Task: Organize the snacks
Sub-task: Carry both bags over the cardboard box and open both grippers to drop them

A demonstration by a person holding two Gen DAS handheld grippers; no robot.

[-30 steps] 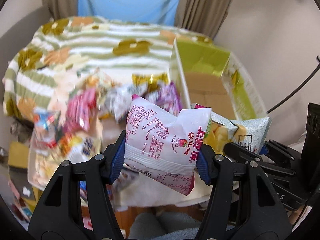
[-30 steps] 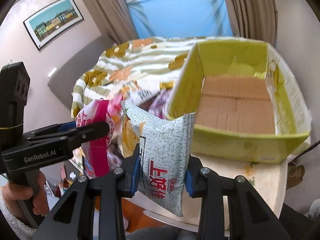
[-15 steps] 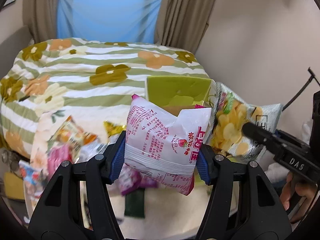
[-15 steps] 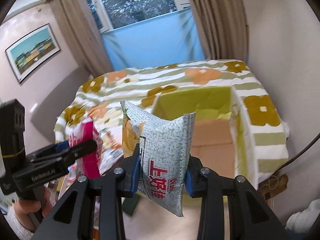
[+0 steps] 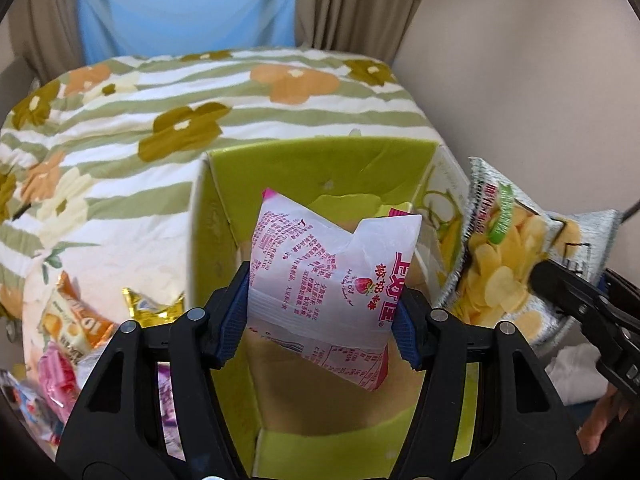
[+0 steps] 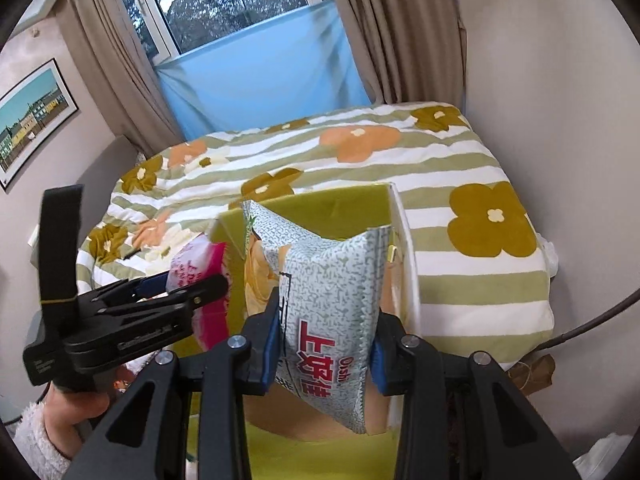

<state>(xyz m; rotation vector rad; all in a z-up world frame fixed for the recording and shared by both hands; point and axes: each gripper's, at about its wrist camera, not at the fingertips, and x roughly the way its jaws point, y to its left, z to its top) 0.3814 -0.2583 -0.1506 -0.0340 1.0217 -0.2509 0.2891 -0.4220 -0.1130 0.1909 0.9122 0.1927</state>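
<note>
Bedroom: floral striped quilt point(image 6: 460, 256) on bed, brown curtains point(image 6: 116, 64) flanking a window point(image 6: 224, 0), blue sheet point(image 6: 260, 76) below, framed picture point(image 6: 32, 116) on beige wall point(image 6: 560, 80)

A flowered bed point(image 5: 168, 92) carries a green box point(image 5: 320, 160) beside loose snack packets point(image 5: 76, 328)

Between my left jaws sits a white-and-pink strawberry snack bag point(image 5: 334, 280), upright and puffy, over the open green cardboard box point(image 5: 320, 168). My right jaws pinch a grey-speckled chip bag point(image 6: 332, 300), upright, above that box too. Loose snack packets point(image 5: 76, 328) lie left of my left jaws on the bed.
</note>
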